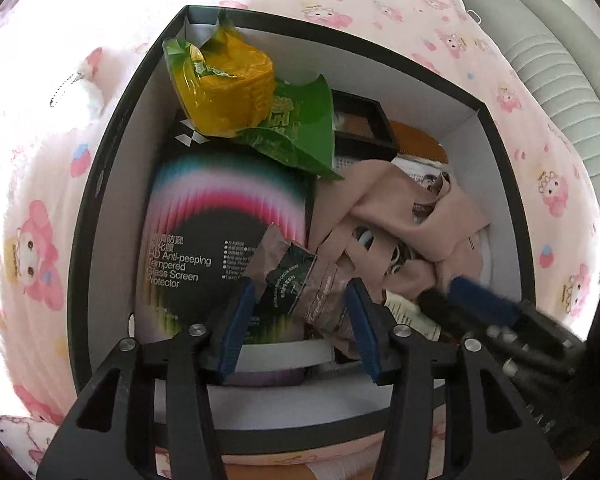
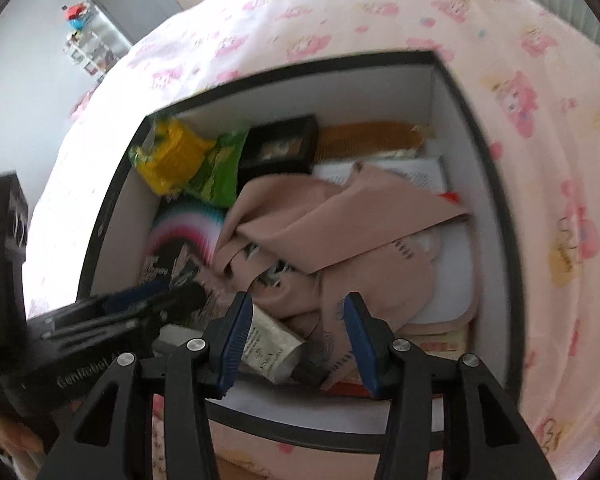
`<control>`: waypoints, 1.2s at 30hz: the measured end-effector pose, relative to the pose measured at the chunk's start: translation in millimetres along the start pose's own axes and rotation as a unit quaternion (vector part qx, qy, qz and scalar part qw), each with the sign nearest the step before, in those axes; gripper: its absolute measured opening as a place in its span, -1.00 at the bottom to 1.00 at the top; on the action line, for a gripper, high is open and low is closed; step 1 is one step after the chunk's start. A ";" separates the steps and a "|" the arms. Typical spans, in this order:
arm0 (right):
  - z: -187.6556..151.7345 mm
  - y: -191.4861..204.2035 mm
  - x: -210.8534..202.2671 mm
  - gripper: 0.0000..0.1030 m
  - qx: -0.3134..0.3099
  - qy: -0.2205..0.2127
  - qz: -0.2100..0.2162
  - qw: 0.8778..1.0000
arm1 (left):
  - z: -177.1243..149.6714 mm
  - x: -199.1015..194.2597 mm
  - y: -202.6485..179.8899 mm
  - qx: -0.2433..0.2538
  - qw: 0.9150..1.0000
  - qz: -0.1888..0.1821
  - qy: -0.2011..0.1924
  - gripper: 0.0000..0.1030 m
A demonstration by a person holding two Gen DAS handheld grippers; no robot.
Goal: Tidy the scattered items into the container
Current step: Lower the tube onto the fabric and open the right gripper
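Pink cartoon-print bedsheet [image 1: 40,208] all around, with the black-rimmed box [image 1: 112,168] sitting on the bed. It's packed nearly to the rim (hardly any free room inside). Left tongs [image 1: 300,308] spread apart around a brown sachet [image 1: 296,276] over the screen protector pack [image 1: 220,224]. Right tongs [image 2: 296,320] released, above the beige cloth [image 2: 320,224] and a cream tube [image 2: 272,348].

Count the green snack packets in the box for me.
2. A green-edged clear packet of yellow snack lies in the far-left corner of the black-rimmed white box; a flat green foil packet lies right beside it, partly underneath. Others may hide under the beige cloth.
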State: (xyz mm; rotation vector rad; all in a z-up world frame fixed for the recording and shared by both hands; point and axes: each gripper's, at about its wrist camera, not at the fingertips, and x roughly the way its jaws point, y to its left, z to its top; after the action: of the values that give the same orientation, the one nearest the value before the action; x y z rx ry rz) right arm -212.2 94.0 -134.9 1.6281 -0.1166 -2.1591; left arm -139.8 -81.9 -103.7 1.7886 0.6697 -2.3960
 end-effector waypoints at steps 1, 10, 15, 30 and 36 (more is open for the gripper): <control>0.3 -1.5 3.4 -0.14 0.007 0.010 0.016 1.000 | 0.7 -0.3 0.4 -0.001 1.000 0.001 0.001 -0.07; -3.3 0.6 -25.2 -0.14 0.012 -0.058 -0.038 0.997 | -17.2 -35.6 -4.7 0.007 0.998 -0.033 -0.048 -0.07; -10.7 12.1 -51.7 -0.13 0.006 -0.100 -0.046 0.994 | -33.5 -66.0 -11.4 0.019 0.995 -0.062 -0.073 -0.04; -64.4 57.8 -95.2 -0.12 -0.011 -0.137 -0.028 0.990 | -67.8 -109.1 -11.0 0.064 0.990 -0.078 -0.100 -0.02; -74.8 83.8 -101.9 -0.12 -0.033 -0.137 -0.048 0.989 | -81.0 -128.6 5.6 0.057 0.987 -0.099 -0.112 -0.02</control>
State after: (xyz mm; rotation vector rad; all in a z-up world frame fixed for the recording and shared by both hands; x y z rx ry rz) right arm -96.3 71.7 -39.7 1.3196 -0.0483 -2.4246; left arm -24.8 -80.6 -4.1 1.5209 0.7268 -2.7636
